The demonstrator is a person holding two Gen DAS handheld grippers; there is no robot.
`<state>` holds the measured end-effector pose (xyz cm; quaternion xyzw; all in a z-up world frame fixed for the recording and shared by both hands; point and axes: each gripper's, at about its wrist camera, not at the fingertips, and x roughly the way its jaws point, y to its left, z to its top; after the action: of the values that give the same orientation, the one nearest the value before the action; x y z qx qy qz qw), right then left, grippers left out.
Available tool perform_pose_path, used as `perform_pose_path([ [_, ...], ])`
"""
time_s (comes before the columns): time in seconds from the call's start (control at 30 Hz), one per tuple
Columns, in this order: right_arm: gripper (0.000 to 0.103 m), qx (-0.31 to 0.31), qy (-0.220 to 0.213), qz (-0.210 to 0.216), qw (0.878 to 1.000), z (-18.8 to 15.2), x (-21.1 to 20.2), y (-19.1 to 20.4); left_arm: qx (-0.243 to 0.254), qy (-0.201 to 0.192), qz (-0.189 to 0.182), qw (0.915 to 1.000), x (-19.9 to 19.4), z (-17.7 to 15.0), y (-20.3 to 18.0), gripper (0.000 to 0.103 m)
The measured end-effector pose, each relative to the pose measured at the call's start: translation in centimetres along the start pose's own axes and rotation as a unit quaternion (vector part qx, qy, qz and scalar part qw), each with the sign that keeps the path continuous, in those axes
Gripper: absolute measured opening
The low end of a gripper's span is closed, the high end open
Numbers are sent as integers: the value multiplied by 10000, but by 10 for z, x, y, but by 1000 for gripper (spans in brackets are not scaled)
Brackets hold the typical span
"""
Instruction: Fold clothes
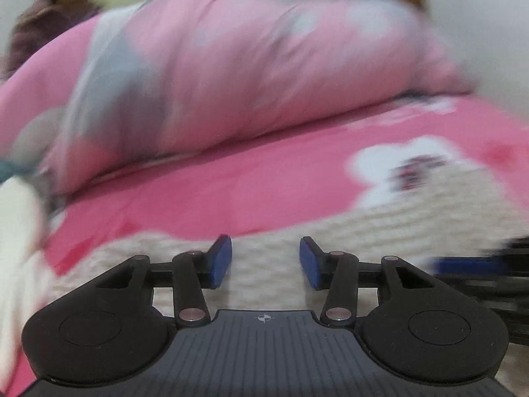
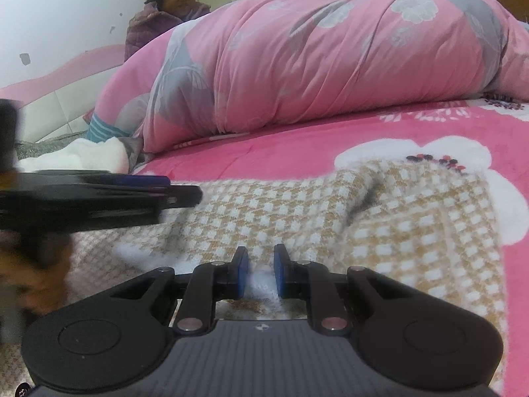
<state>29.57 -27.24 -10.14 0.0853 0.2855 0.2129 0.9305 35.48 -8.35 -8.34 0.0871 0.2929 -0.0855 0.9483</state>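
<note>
Sweater (image 2: pixel 330 218) lies flat on the bed (image 2: pixel 264 155): your right gripper (image 2: pixel 261 273) pinches its near hem as anchor, left gripper (image 1: pixel 265 261) open and empty.

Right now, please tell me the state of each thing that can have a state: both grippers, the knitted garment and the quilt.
left gripper: open, nothing between its pads
right gripper: shut on the checked knit garment
checked knit garment: spread on the bed, rumpled
pink quilt: rolled up behind the garment
</note>
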Motion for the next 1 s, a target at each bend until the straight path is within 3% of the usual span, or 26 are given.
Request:
perform_pose_path([
  [0.23, 18, -121, -53, -96, 9999, 8, -11, 4, -453, -410, -215, 9979, 1, -21, 17, 47],
  [0.37, 18, -610, -519, -353, 9962, 33, -34, 22, -715, -452, -387, 9957, 3, -25, 27, 47],
  [0.43, 18, -920, -507, -495, 9932, 49, -25, 32, -736, -462, -407, 9954, 4, -25, 26, 47],
  [0.53, 18, -1165, -153, -1008, 9879, 62, 15, 30, -763, -483, -423, 9950, 3, -26, 26, 47],
  [0.63, 15, -654, 124, -1334, 9888, 50, 46, -11, -798, -460, -493, 9945, 5, -27, 26, 47],
  [0.73, 17, -42, 103, -1317, 9912, 49, 45, -34, -888, -455, -559, 9934, 7, -28, 29, 47],
  [1.0, 18, -260, 113, -1664, 9857, 44, 50, -25, -672, -374, -346, 9964, 5, -24, 21, 47],
])
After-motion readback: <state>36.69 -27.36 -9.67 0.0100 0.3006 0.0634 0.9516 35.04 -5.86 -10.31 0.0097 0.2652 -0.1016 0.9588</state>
